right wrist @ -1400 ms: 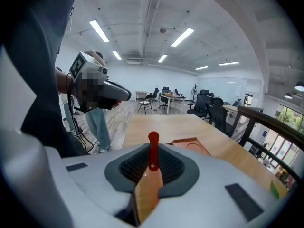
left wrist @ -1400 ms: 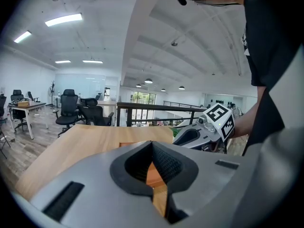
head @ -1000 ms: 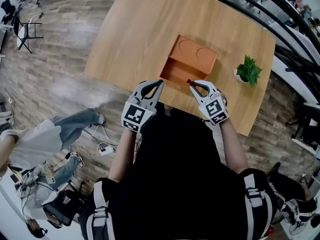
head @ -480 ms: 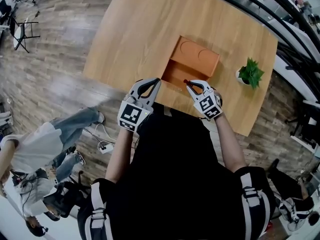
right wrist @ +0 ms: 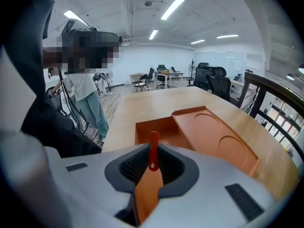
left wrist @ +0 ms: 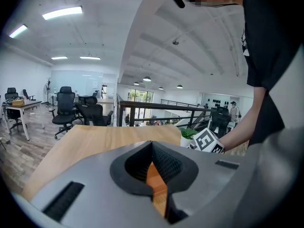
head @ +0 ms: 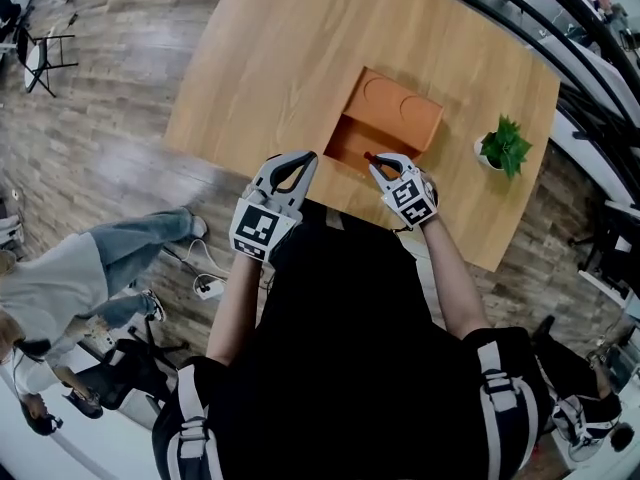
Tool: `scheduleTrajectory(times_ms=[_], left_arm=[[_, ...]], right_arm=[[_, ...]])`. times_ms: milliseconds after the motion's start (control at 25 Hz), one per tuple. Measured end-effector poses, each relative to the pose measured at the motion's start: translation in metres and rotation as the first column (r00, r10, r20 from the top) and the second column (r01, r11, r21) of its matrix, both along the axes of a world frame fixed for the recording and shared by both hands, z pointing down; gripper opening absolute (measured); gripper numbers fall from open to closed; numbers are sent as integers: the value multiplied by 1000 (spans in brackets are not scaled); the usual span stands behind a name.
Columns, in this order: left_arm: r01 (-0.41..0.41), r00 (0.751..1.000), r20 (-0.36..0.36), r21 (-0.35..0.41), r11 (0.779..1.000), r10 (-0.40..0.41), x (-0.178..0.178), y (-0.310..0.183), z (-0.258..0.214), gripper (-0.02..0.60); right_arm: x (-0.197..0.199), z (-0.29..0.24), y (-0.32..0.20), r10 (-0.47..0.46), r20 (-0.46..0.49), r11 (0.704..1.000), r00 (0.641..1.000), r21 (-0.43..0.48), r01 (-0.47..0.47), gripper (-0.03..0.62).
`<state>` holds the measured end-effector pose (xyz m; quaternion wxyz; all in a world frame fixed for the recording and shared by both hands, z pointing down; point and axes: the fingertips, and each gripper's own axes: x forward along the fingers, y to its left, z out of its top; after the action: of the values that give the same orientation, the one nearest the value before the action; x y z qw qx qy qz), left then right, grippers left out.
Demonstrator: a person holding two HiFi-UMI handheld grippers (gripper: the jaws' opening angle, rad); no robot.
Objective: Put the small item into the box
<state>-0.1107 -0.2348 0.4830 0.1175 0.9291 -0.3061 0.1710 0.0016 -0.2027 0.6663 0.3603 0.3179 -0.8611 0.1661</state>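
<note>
Box (head: 395, 108) close to near edge of bench (head: 270, 58), set at an angle to it. Open compartment on its near side, flat panel with two round recesses on its far side. Wide bare wood left of and beyond box. Right of box: open strip of bench, then plant (head: 503, 144) by the right edge, apart from box. Railing (left wrist: 142, 106) just past the bench's far right side. On the floor to the left: person (head: 60, 288) well apart from bench, cables (head: 205, 288) nearer the bench edge.

Both grippers at the near edge, either side of the compartment's near corner.
- Left gripper (head: 302, 157): jaws clenched together on nothing, just left of box. Cannot tell whether touching it.
- Right gripper (head: 374, 160): jaws grasping item (right wrist: 152, 148), aimed at the open compartment.

Item: thin red strip with a rounded tip and a small pale dot near its lower visible end. Gripped between the pads by that lower end, rest sticking forward past the jaw tips. In head view, tip right at the compartment's near rim; contact with rim not readable. Compartment walls plain orange, same colour as the panel.
</note>
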Motion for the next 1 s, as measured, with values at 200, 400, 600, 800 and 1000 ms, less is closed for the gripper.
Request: scheduleTrajectory(times_ms=[200, 400, 600, 800, 1000], left_arm=[[9, 1000, 2, -4, 1000, -9, -6, 2, 0, 21], [20, 1000, 8, -11, 1000, -20, -14, 3, 2, 21], [33, 999, 12, -20, 999, -32, -22, 4, 6, 21], [44, 999, 16, -29, 999, -44, -30, 4, 9, 21], [59, 998, 17, -35, 998, -58, -39, 0, 10, 21]], right_arm=[[1, 17, -4, -12, -42, 1000, 999, -26, 11, 67], [2, 36, -8, -21, -91, 998, 996, -65, 15, 67], [-4, 48, -15, -42, -128, 995, 991, -91, 31, 67], [-8, 61, -19, -58, -162, 992, 985, -120, 39, 67], [-9, 70, -25, -55, -192, 989, 980, -145, 27, 67]])
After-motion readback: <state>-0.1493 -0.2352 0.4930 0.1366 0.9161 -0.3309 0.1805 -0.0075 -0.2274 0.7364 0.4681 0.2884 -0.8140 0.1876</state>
